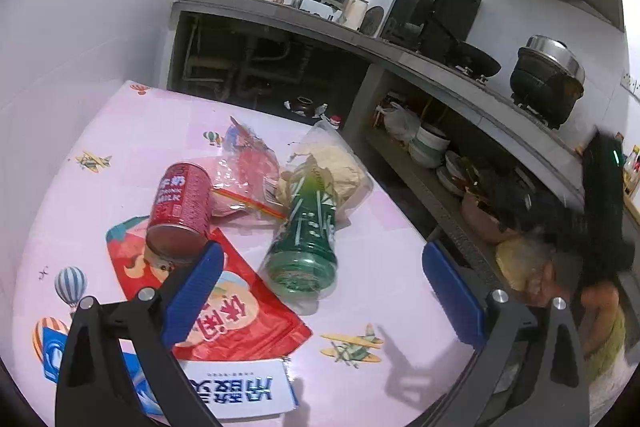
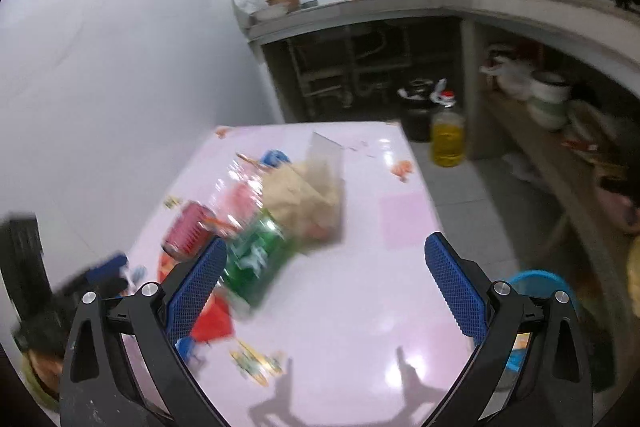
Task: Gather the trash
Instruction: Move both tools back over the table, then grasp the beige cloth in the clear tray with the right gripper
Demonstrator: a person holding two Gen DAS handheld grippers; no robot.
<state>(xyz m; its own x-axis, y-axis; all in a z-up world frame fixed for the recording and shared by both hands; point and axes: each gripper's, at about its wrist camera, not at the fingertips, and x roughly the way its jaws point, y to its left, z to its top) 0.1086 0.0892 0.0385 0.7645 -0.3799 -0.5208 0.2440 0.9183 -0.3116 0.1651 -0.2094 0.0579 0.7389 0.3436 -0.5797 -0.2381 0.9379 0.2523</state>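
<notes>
kitchen, pink table [image 1: 380, 227]: red can [image 1: 180, 211] and green bottle [image 1: 306, 239] mid-surface, right edge bare; left gripper [image 1: 320, 291] and right gripper [image 2: 324, 291] both spread wide, empty.

Dim indoor kitchen light, strong fisheye bending at the edges.
Left wrist view is sharp; right wrist view is motion-blurred. Glare patches and finger shadows lie on the table [image 2: 400, 267] just ahead of the right hand-held gripper [image 2: 326, 281].

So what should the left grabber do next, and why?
Probably ease the left gripper forward and down around the green bottle. Its jaws are open and hold nothing, and the bottle lies on its side on the pink table, base toward the gripper, roughly between the fingers. The red can sits close by the left finger, so go gently.
</notes>
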